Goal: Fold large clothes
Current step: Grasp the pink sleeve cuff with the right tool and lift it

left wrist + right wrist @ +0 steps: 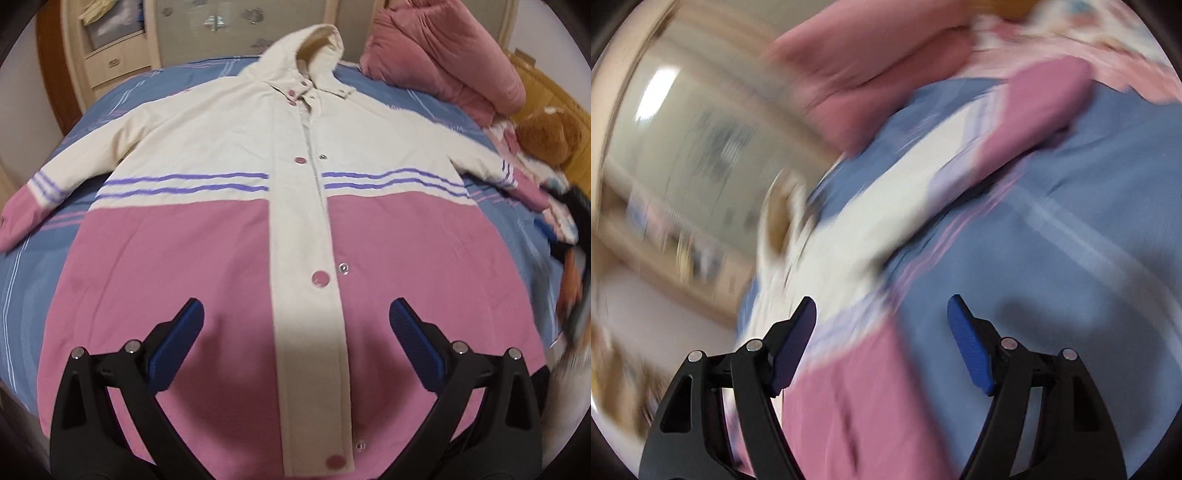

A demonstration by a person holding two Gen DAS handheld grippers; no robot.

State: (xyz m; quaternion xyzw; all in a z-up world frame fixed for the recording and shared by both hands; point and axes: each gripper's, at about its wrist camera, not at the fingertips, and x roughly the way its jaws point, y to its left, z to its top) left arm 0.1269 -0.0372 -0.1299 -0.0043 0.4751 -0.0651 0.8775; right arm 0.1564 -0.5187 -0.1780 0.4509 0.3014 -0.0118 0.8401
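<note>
A hooded coat (258,155), cream on top, pink below with purple stripes, lies flat and face up on a blue bed, sleeves spread out. My left gripper (295,314) is open and empty above the coat's lower front, its blue pads either side of the cream button placket. My right gripper (882,314) is open and empty over the coat's right side, near the right sleeve (1027,114); that view is blurred by motion. The right gripper also shows as a dark blur in the left wrist view (576,266).
The blue striped bedsheet (44,251) lies under the coat. A folded pink quilt (443,62) and a brown plush toy (546,136) sit at the bed's head. A beige cabinet (110,48) stands behind the bed on the left.
</note>
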